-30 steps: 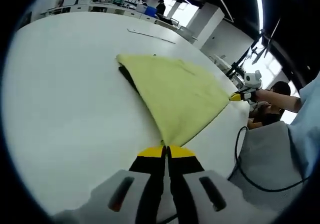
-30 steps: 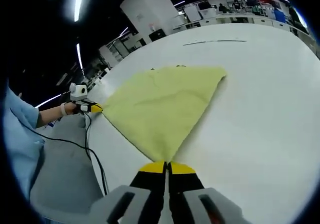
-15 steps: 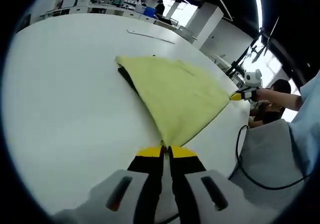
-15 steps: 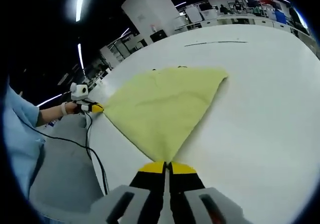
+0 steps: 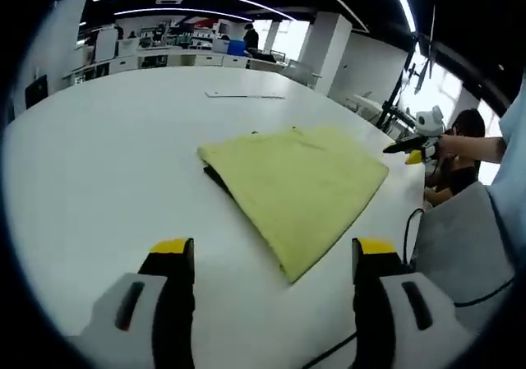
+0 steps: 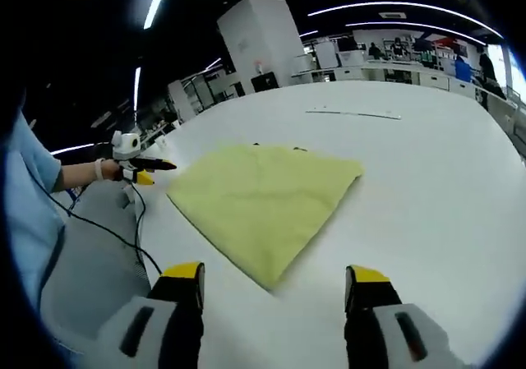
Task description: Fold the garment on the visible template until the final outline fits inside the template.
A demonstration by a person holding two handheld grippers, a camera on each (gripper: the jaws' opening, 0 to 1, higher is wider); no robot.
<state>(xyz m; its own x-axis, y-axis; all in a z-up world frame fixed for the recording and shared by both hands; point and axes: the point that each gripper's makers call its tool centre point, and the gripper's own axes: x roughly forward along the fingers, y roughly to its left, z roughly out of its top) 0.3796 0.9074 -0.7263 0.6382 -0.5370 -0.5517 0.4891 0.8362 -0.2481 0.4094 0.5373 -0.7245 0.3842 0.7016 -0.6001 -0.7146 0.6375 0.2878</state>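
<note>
Fingers wide apart, garment untouched

One folded yellow garment lies on one white tabletop. Two grippers are present: the left gripper and the right gripper.

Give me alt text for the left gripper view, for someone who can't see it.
A folded yellow garment lies flat on a white table, with a dark edge showing under its left side. The left gripper is open in the foreground, its yellow-tipped jaws apart and clear of the cloth. At right, a person's hand holds the right gripper beyond the garment's far corner.
</note>
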